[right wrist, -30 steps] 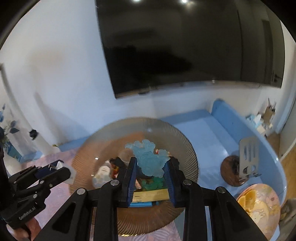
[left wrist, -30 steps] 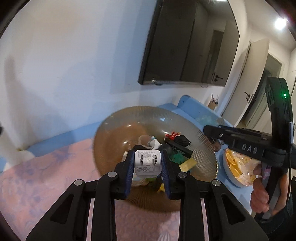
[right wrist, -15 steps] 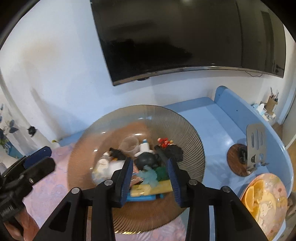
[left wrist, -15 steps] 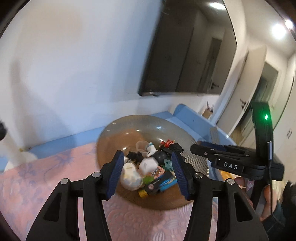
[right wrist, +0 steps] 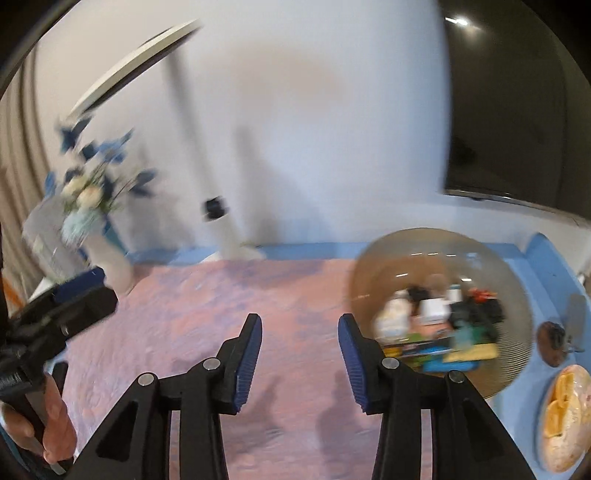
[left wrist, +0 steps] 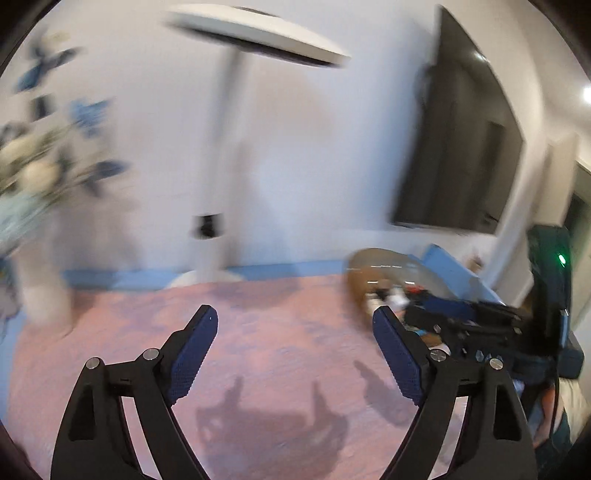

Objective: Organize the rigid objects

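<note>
Left wrist view: both grippers are being swung away from the bowl (left wrist: 391,269), empty.
Left gripper (left wrist: 295,334) and right gripper (right wrist: 300,334) fingers, just opening, are being held spread; the counter (right wrist: 207,295) should be scanned.

— Entry: what sort of place was it?
— A home, a living room by the look of it. A dark TV (left wrist: 458,147) hung on a white wall (right wrist: 314,122).
— Furnishings?
— A white lamp (left wrist: 255,33) on a stand, and a vase of blue and white flowers (right wrist: 92,192) in the corner. A curtain (right wrist: 14,155) hung at the left edge.
— The table?
— A blue table (right wrist: 535,254) with a raised rim, under a pink patterned cloth (right wrist: 207,295). On it stood a ribbed glass bowl (right wrist: 424,251) of small household odds and ends, and a plate of orange slices (right wrist: 565,402).
— Anything else?
— A doorway (left wrist: 580,206), blurred, at the far right.
</note>
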The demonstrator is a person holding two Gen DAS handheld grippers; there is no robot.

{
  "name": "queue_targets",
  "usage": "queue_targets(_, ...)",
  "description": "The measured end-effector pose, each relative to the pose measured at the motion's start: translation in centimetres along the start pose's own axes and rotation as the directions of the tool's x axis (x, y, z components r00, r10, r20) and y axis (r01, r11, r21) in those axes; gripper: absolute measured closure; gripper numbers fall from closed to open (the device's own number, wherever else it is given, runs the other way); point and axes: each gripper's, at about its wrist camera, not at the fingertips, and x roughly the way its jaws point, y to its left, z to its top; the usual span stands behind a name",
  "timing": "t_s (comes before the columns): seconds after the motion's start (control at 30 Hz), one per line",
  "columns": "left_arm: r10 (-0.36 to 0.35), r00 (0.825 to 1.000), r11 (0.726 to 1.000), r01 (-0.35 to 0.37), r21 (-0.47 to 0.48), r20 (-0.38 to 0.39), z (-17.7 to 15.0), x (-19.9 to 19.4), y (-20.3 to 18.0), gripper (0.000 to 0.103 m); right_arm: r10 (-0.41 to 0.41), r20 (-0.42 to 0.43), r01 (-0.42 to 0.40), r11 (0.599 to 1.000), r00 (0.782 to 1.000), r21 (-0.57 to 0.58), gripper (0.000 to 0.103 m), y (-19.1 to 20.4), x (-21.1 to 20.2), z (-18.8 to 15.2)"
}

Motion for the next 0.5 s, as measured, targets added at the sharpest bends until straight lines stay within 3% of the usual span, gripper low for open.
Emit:
queue_targets(0.2,0.135,0.99,0.989,-0.137,-0.061,-0.045,-6.3,0.0,4.7,0.018,0.042,-0.053,-0.041,0.999,0.998,0.004,0.056,4.7,3.6,-4.6)
queue_targets(0.27,0.166,0.983,0.984,-0.17,-0.055,-0.078,-8.0,1.0,5.5,0.018,0.011,-0.074,-0.012,1.0,0.997,-0.011,0.056,5.4,5.1,-6.0)
queue_targets(0.43,0.21,0.969,0.972,-0.221,-0.082,-0.128,-11.6,3.0,7.4,0.018,-0.029,-0.089,0.026,0.999,0.996,-0.036,0.056,6.3,8.1,-8.5)
queue_targets(0.5,0.215,0.966,0.969,-0.229,-0.088,-0.145,-12.0,3.4,7.6,0.018,-0.035,-0.085,0.031,0.999,0.996,-0.038,0.048,6.3,8.6,-9.4)
